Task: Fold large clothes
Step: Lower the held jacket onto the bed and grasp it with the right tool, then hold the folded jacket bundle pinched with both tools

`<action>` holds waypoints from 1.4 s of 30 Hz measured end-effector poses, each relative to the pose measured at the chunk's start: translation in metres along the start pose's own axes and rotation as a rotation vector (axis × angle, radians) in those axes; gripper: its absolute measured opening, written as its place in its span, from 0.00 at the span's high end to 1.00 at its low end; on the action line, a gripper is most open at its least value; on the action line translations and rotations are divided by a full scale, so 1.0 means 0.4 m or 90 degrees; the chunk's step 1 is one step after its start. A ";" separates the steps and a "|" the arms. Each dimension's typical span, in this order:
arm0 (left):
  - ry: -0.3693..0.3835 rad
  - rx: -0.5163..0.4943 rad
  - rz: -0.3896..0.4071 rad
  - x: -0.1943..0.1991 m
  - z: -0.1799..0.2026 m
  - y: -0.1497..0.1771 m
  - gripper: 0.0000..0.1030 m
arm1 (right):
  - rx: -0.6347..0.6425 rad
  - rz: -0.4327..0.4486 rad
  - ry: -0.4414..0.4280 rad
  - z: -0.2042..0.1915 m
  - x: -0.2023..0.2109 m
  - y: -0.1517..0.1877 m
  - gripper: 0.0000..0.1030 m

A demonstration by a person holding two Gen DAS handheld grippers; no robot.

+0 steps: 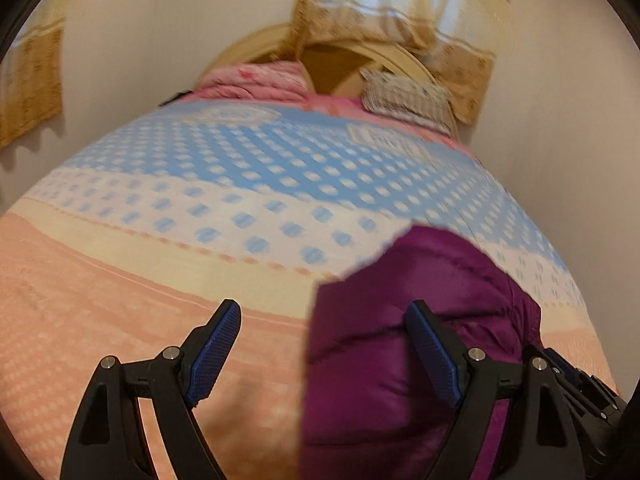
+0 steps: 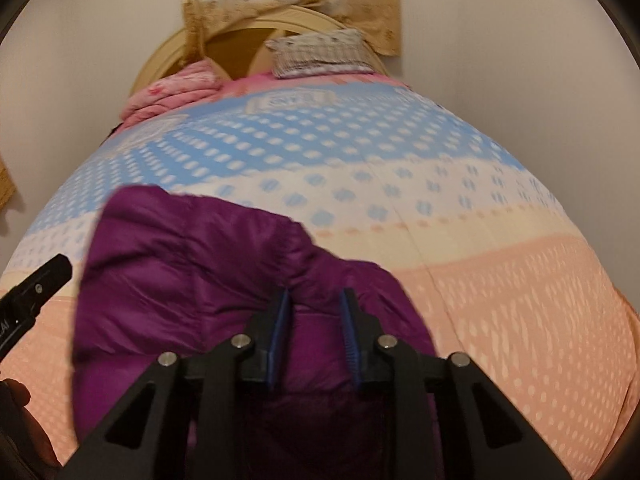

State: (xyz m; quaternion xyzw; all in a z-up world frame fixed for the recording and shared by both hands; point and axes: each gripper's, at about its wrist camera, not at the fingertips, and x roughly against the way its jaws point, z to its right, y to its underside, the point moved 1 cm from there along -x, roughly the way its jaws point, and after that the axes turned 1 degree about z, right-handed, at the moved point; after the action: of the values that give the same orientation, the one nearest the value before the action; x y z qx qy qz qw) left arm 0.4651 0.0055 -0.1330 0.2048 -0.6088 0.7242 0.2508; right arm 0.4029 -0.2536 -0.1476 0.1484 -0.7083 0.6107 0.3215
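A purple padded jacket (image 2: 188,264) lies bunched on the bed's near end; it also shows in the left wrist view (image 1: 380,364), low and right. My right gripper (image 2: 316,308) is shut on a fold of the jacket, with purple cloth filling the narrow gap between its blue pads (image 2: 280,328). My left gripper (image 1: 324,320) is open wide and holds nothing; its left finger is over the pink bedspread and its right finger is over the jacket's left edge. The left gripper's black tip (image 2: 44,276) shows at the left edge of the right wrist view.
The bed (image 1: 120,312) has a spread that is pink near me and blue with white spots farther off. A folded pink quilt (image 2: 172,92) and a checked pillow (image 2: 320,56) lie at the cream headboard (image 2: 160,56). Curtains (image 1: 400,4) hang behind, white walls on both sides.
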 end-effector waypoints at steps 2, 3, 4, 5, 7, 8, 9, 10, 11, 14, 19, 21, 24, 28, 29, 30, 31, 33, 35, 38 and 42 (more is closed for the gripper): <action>-0.007 -0.040 -0.009 -0.032 0.057 0.025 0.17 | -0.018 0.006 -0.013 0.039 -0.015 0.009 0.73; -0.013 -0.057 -0.012 -0.044 0.078 0.035 0.17 | -0.018 0.004 -0.013 0.045 -0.019 0.010 0.73; -0.021 -0.072 -0.011 -0.055 0.096 0.044 0.17 | -0.019 0.005 -0.014 0.047 -0.022 0.009 0.73; -0.029 -0.077 -0.011 -0.066 0.108 0.053 0.15 | -0.027 0.009 -0.022 0.057 -0.027 0.011 0.73; -0.032 -0.071 -0.014 -0.079 0.114 0.061 0.11 | -0.033 0.007 -0.023 0.068 -0.041 0.015 0.73; -0.026 -0.066 -0.018 -0.087 0.115 0.063 0.10 | -0.034 0.009 -0.024 0.069 -0.043 0.017 0.73; -0.020 -0.062 -0.021 -0.094 0.116 0.066 0.09 | -0.033 0.011 -0.024 0.073 -0.049 0.021 0.73; -0.013 -0.054 -0.027 -0.103 0.113 0.069 0.09 | -0.032 0.012 -0.024 0.075 -0.050 0.026 0.73; -0.006 -0.046 -0.031 -0.110 0.108 0.071 0.08 | -0.032 0.013 -0.025 0.077 -0.053 0.030 0.73; 0.009 -0.027 -0.041 -0.128 0.100 0.078 0.06 | -0.037 0.012 -0.029 0.079 -0.063 0.037 0.73; 0.008 -0.026 -0.057 -0.147 0.101 0.091 0.04 | -0.039 0.002 -0.035 0.082 -0.079 0.045 0.73; 0.005 -0.029 -0.063 -0.154 0.103 0.094 0.03 | -0.042 -0.006 -0.039 0.084 -0.087 0.047 0.73; -0.001 -0.035 -0.072 -0.162 0.106 0.098 0.03 | -0.046 -0.013 -0.043 0.089 -0.094 0.050 0.73; -0.006 -0.041 -0.082 -0.170 0.109 0.103 0.03 | -0.047 -0.022 -0.047 0.089 -0.100 0.054 0.73; -0.007 -0.042 -0.084 -0.173 0.108 0.103 0.03 | -0.046 -0.024 -0.047 0.089 -0.101 0.055 0.73; -0.008 -0.044 -0.086 -0.175 0.108 0.104 0.03 | -0.046 -0.025 -0.047 0.088 -0.103 0.055 0.73; -0.009 -0.045 -0.088 -0.177 0.109 0.105 0.03 | -0.046 -0.027 -0.048 0.088 -0.104 0.056 0.73; -0.012 -0.047 -0.092 -0.181 0.111 0.107 0.02 | -0.046 -0.028 -0.049 0.086 -0.106 0.058 0.72; -0.015 -0.049 -0.096 -0.186 0.112 0.108 0.02 | -0.047 -0.031 -0.050 0.086 -0.108 0.060 0.72; -0.015 -0.049 -0.099 -0.190 0.109 0.109 0.01 | -0.047 -0.034 -0.051 0.085 -0.111 0.062 0.72; -0.015 -0.048 -0.103 -0.194 0.109 0.110 0.01 | -0.043 -0.037 -0.048 0.083 -0.113 0.062 0.72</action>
State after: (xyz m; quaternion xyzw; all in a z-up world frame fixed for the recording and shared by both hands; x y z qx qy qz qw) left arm 0.4991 -0.0523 -0.2066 0.2520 -0.6203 0.6755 0.3090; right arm 0.4127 -0.2884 -0.1969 0.1806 -0.7353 0.5711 0.3170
